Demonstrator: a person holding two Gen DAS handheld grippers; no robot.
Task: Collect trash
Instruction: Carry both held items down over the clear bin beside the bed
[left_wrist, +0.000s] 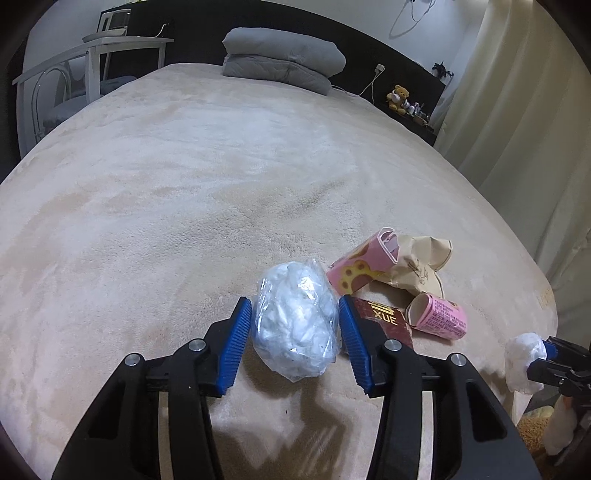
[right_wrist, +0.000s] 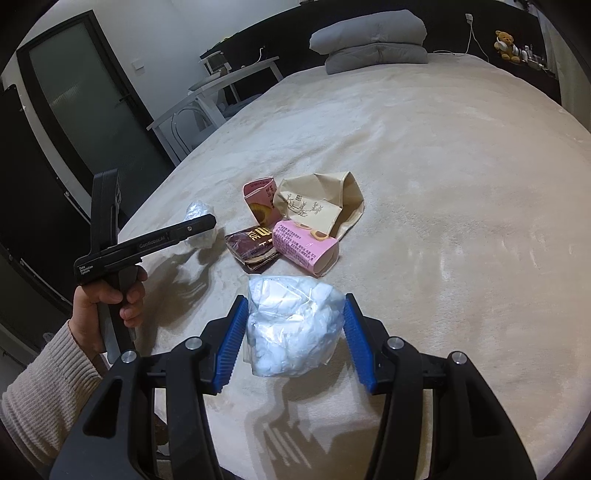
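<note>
Blue-padded left tool (left_wrist: 294, 325) & right tool (right_wrist: 293, 328) level over bed (left_wrist: 184, 184), each gripping plastic wad (left_wrist: 297, 325).

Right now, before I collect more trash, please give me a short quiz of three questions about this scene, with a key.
1. True or false: the XUE wrapper is pink.
2. What lies between the right gripper's fingers? A carton, B plastic wad, C pillow.
3. How many pink cartons lie on the bed?
Key: 1 false, it is dark red; 2 B; 3 two.
</note>
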